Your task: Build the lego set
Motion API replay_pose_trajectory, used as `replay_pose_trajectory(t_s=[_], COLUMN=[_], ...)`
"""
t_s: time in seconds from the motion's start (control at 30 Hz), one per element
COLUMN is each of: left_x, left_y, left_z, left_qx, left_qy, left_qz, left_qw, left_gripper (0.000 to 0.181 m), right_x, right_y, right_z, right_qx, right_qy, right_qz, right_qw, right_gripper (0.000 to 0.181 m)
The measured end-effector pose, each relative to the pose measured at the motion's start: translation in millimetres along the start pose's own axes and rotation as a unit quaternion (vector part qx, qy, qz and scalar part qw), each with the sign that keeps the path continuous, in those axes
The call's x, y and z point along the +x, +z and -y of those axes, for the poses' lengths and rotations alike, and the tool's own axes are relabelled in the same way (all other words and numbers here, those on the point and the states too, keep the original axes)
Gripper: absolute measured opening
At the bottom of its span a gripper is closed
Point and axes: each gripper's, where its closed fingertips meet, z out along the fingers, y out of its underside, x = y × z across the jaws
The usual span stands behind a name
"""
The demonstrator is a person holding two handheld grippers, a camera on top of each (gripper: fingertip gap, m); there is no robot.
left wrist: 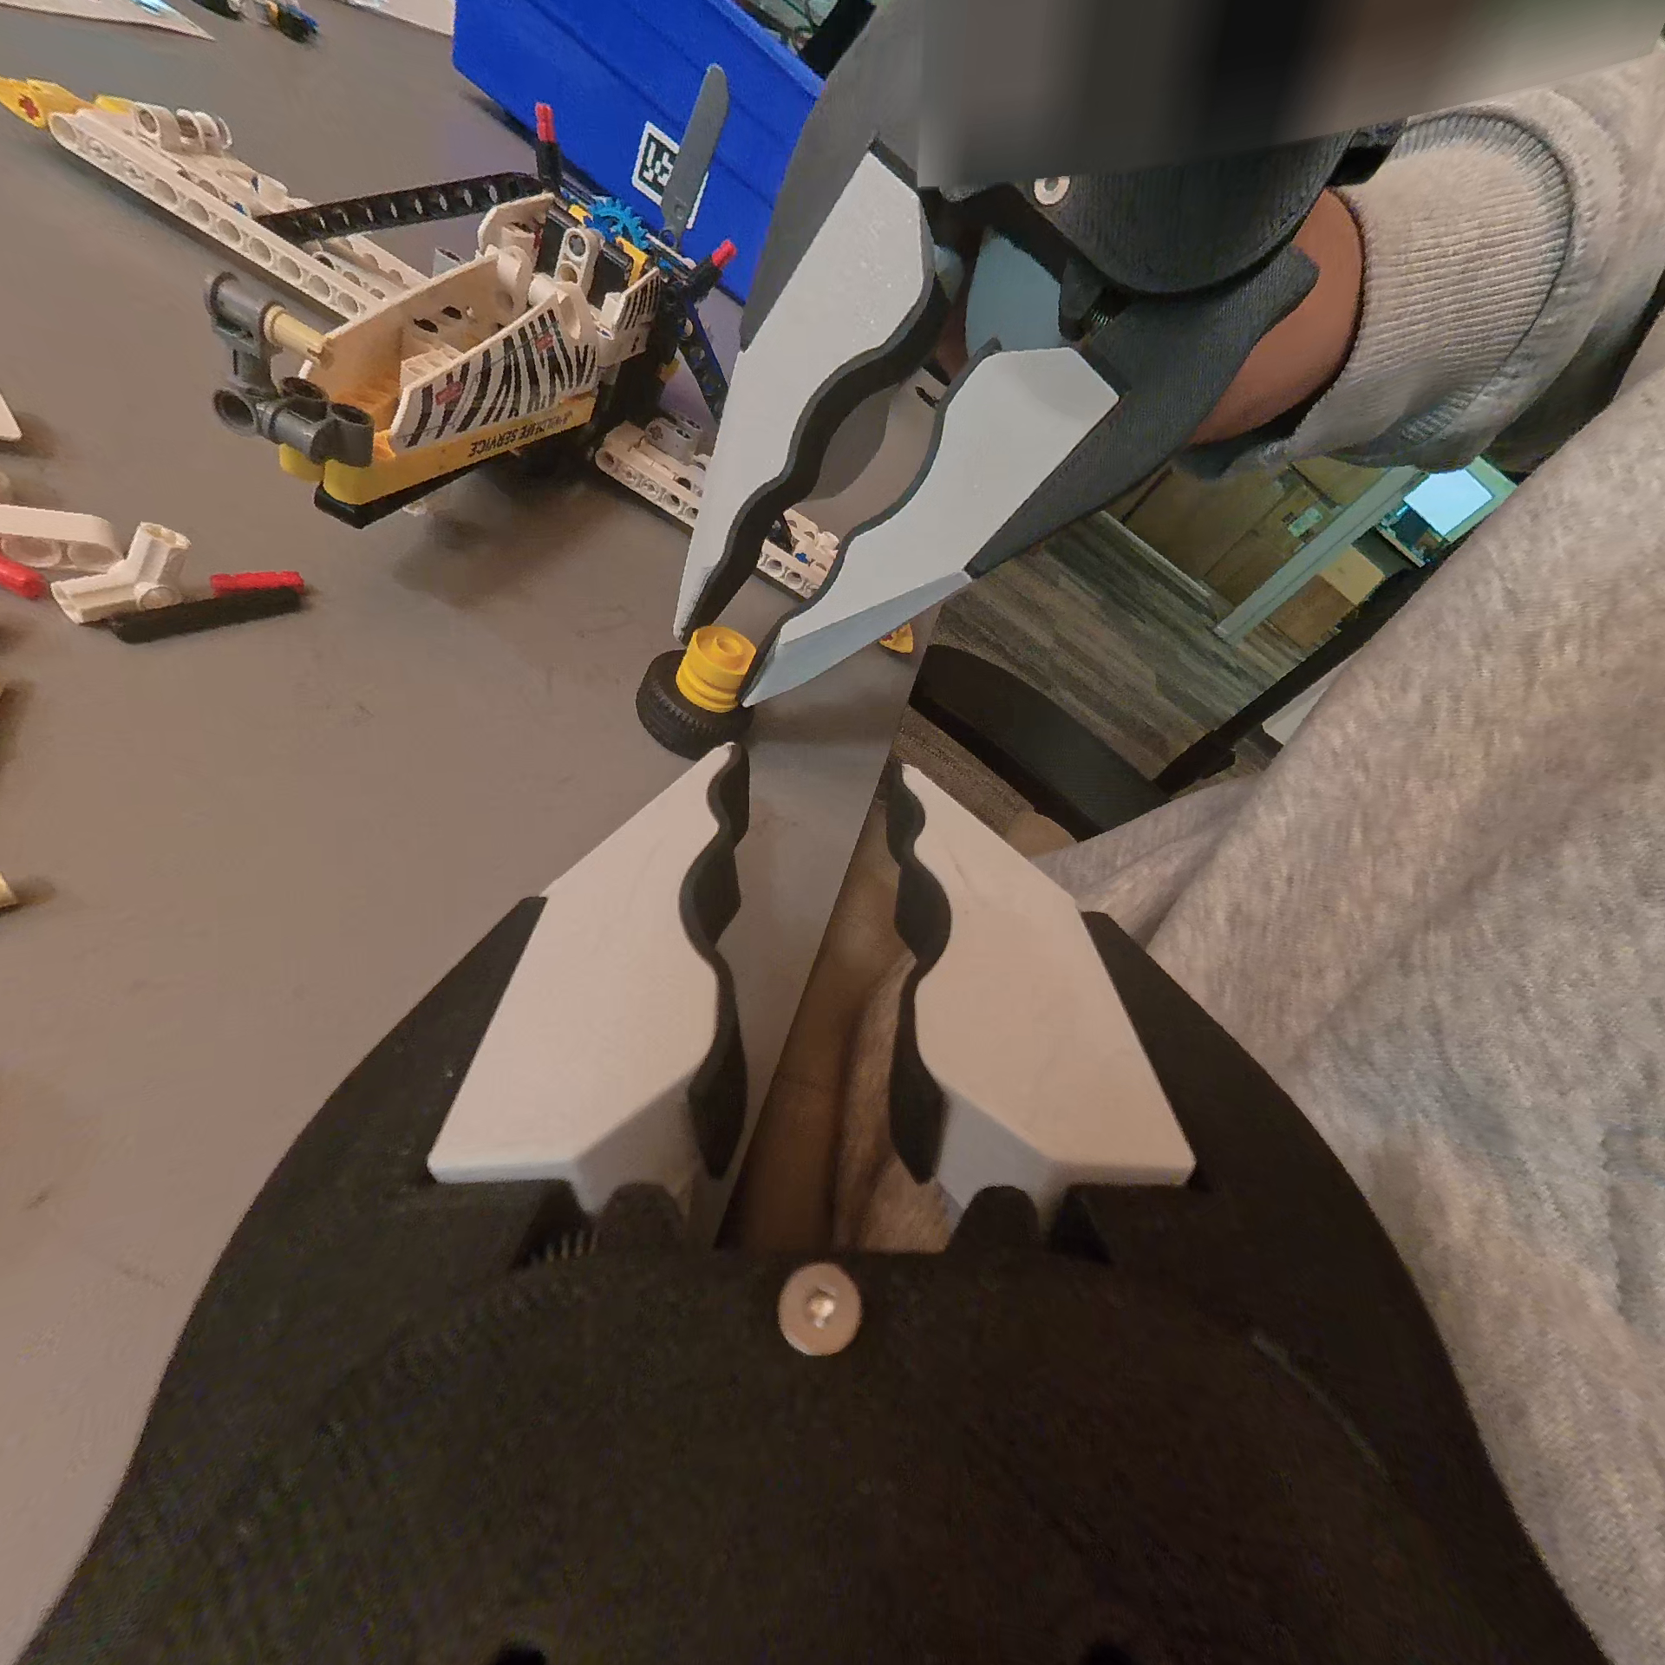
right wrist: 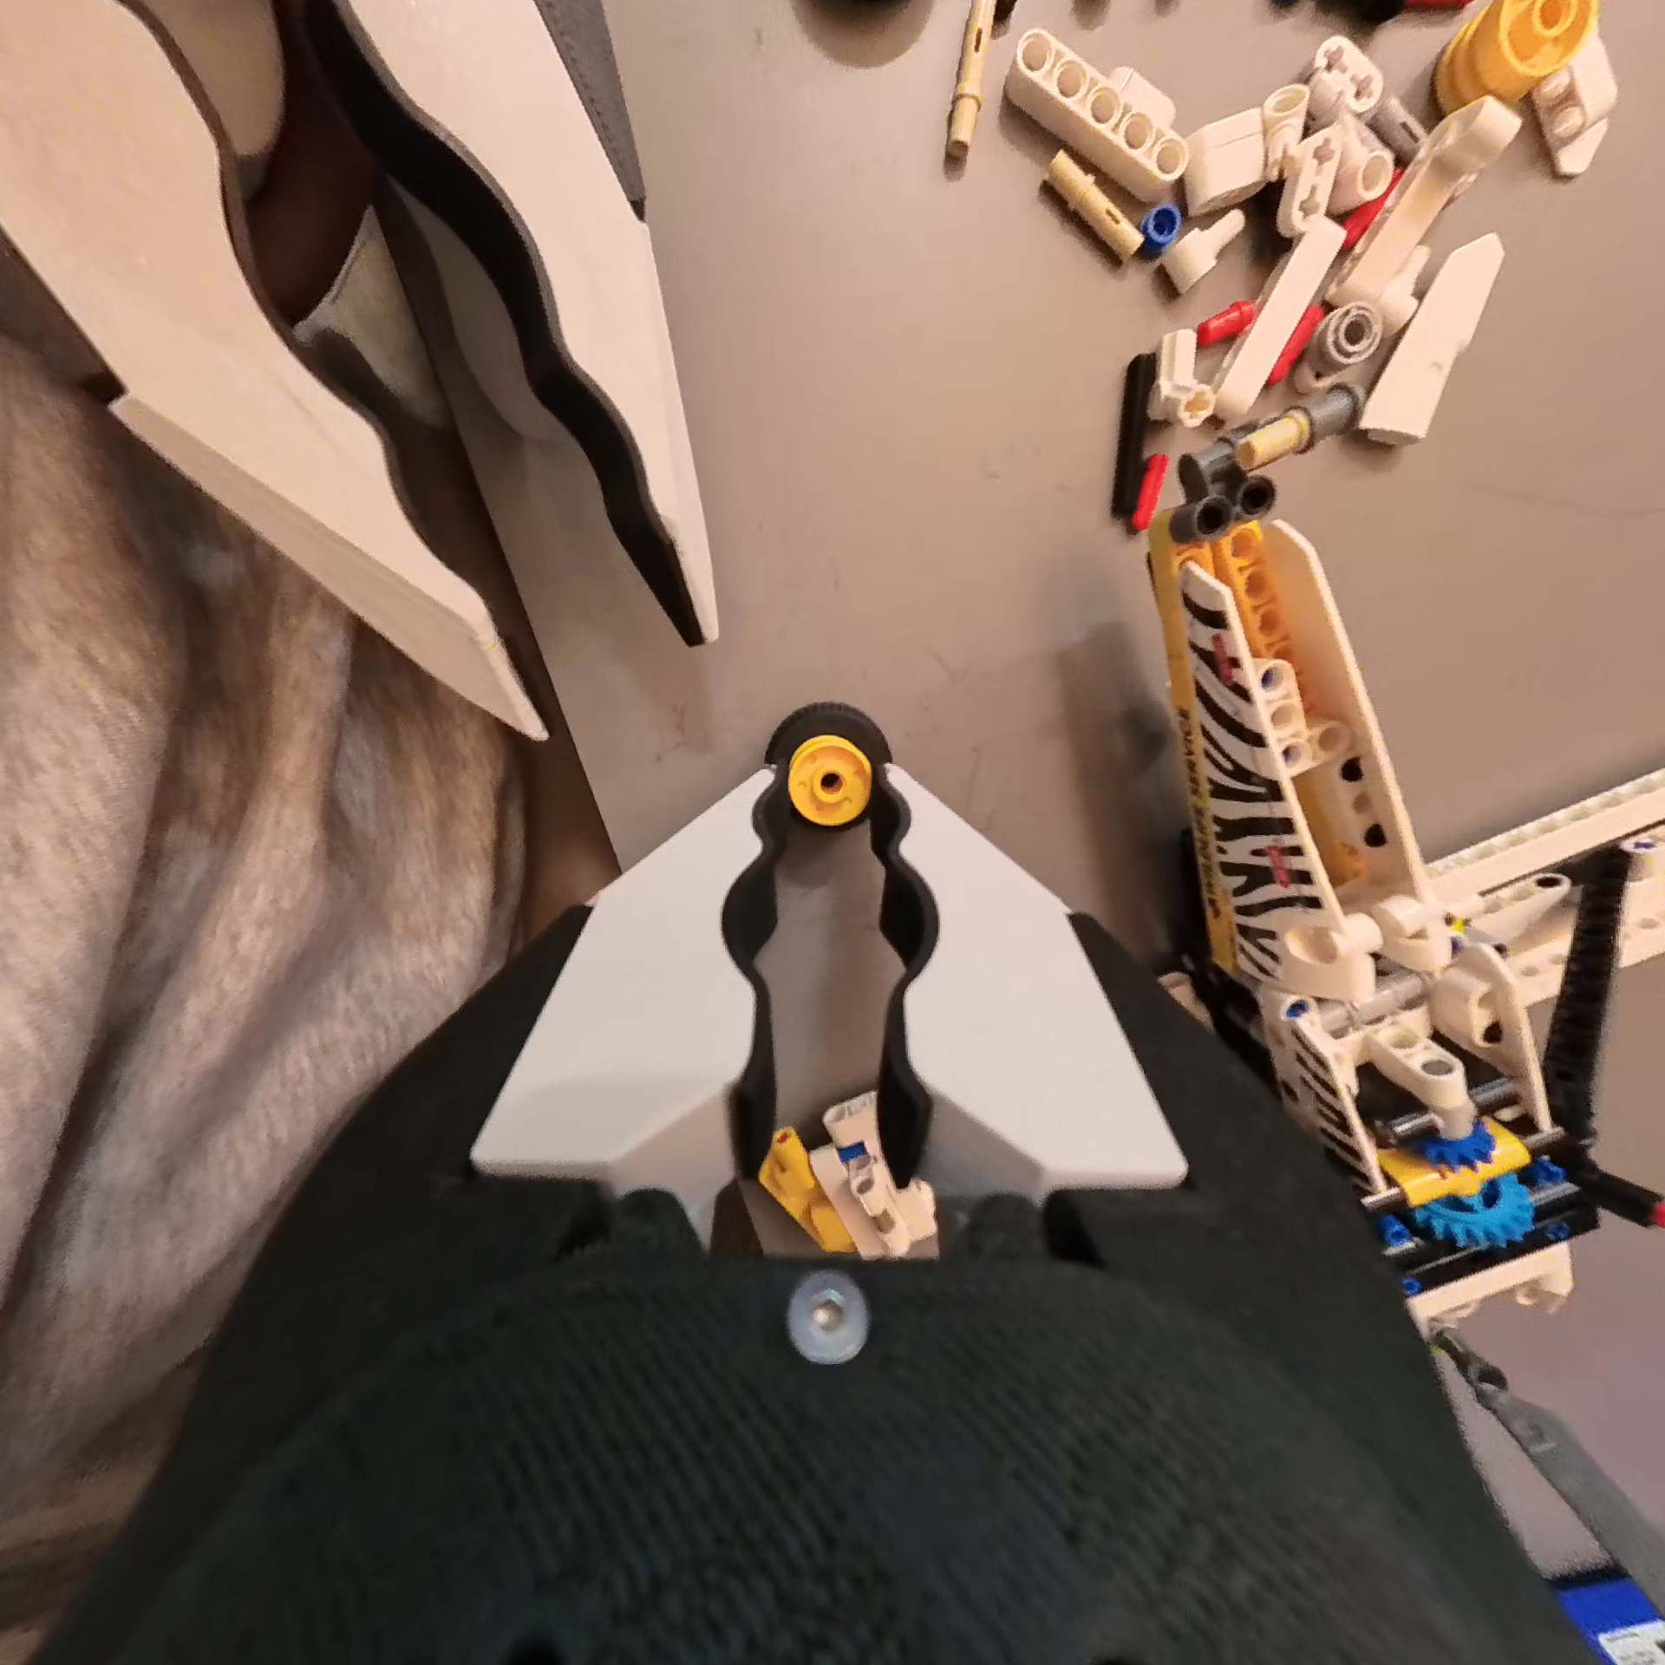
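Note:
A small yellow wheel hub (left wrist: 707, 653) sits on top of a black tyre (left wrist: 671, 716) on the grey table near its edge. My right gripper (left wrist: 721, 671) comes down from above and is shut on the hub. In the right wrist view the hub (right wrist: 829, 779) sits between the right gripper's (right wrist: 829, 793) fingertips, with the tyre (right wrist: 827, 718) showing just behind. My left gripper (left wrist: 815, 761) is open and empty, its tips just short of the tyre. It also shows in the right wrist view (right wrist: 617, 685). The partly built white, yellow and zebra-striped model (left wrist: 468, 378) lies behind.
A blue bin (left wrist: 622, 117) stands behind the model (right wrist: 1261, 766). Loose white, red and black pieces (left wrist: 144, 577) lie at the left, and a pile of them shows in the right wrist view (right wrist: 1306, 225). The table edge (left wrist: 887, 748) runs right beside the tyre. A grey sleeve (left wrist: 1442, 811) is close. Some 5 centimetres of space lies between my two pairs of fingers.

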Motion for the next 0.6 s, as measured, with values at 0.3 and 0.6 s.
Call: replay_pose_trajectory(t_s=[0.3,0.6], left_x=[0.6,1.1], left_y=[-0.3,-1.2], left_z=[-0.4,-0.5], left_qx=[0.000,0.000], left_qy=[-0.003,-0.012], left_qz=[-0.003,-0.008], left_qw=[1.000,1.000], left_gripper=[0.028,0.028], right_x=[0.1,-0.1], right_y=[1.0,4.5], right_z=[-0.3,-1.3], right_qx=[0.008,-0.029], right_qy=[0.007,-0.006], right_qz=[-0.005,0.006], right_qw=[1.000,1.000], right_gripper=[0.016,0.017])
